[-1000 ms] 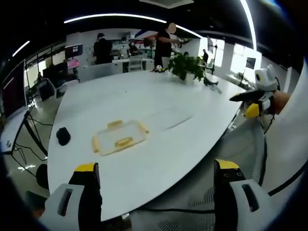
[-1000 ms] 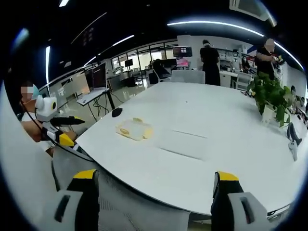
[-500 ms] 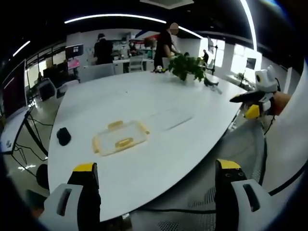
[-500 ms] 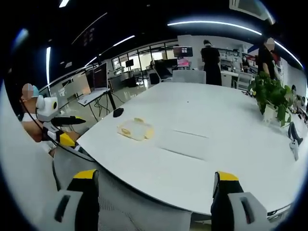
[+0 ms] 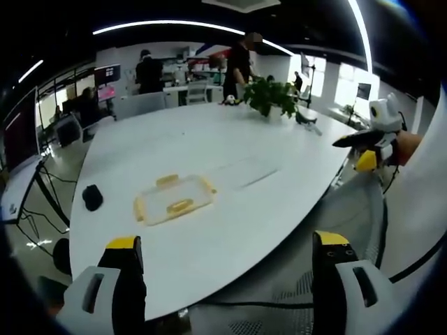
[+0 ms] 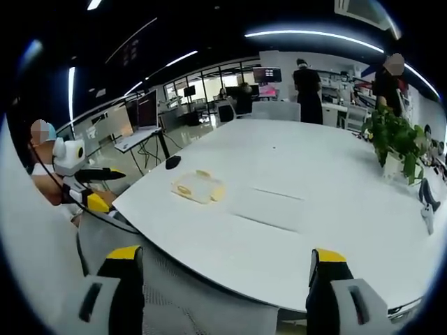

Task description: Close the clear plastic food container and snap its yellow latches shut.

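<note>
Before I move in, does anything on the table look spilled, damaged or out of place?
Nothing stands out. The clear plastic food container lies flat on the white table, nothing spilled around it. A black mouse and a potted plant sit well apart. Both grippers hang open, short of the table.

No legible text, labels, brands or numbers in either view. Wall screen (image 5: 107, 72) at the far end of the room shows coloured content, too small and blurred to read. The same screen (image 6: 267, 74) in the right gripper view is likewise unreadable.
</note>
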Available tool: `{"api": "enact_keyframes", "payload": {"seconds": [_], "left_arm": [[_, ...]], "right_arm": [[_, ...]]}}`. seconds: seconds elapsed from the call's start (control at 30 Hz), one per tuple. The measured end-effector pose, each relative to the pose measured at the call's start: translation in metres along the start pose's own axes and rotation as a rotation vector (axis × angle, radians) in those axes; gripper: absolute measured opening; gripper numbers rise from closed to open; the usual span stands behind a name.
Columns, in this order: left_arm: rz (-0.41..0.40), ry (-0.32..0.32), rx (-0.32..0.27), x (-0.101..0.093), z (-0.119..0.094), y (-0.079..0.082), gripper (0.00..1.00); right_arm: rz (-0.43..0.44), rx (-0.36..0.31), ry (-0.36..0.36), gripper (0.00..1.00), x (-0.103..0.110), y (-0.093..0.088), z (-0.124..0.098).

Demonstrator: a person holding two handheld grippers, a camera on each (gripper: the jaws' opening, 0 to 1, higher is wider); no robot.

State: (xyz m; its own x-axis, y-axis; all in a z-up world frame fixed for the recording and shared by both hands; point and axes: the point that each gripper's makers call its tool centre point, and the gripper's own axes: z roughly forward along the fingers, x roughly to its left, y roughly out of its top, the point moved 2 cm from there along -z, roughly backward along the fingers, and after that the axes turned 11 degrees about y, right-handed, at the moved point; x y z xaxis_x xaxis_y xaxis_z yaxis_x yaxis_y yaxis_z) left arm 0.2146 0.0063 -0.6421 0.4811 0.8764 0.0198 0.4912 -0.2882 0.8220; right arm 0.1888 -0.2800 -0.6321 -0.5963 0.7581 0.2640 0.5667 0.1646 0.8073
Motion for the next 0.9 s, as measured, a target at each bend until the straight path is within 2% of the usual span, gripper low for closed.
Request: {"api": "enact_keyframes", "payload": {"seconds": [0.47, 0.7, 0.8, 0.9], "left_arm": [[0.019, -0.005, -0.011, 0.001, 0.000, 0.001, 0.99], [0.028, 0.002, -0.007, 0.009, -0.001, 0.001, 0.99], [0.025, -0.004, -0.013, 0.012, 0.000, 0.003, 0.99], [0.024, -0.012, -0.025, 0.013, 0.000, 0.006, 0.99]], "right_arm": [[-0.046, 0.002, 0.019, 0.99, 0.003, 0.010, 0.005], [-0.089, -0.007, 0.029, 0.99, 0.005, 0.016, 0.011], [-0.103, -0.014, 0.050, 0.88, 0.008, 0.020, 0.014], [-0.108, -0.023, 0.052, 0.92, 0.008, 0.026, 0.018]]}}
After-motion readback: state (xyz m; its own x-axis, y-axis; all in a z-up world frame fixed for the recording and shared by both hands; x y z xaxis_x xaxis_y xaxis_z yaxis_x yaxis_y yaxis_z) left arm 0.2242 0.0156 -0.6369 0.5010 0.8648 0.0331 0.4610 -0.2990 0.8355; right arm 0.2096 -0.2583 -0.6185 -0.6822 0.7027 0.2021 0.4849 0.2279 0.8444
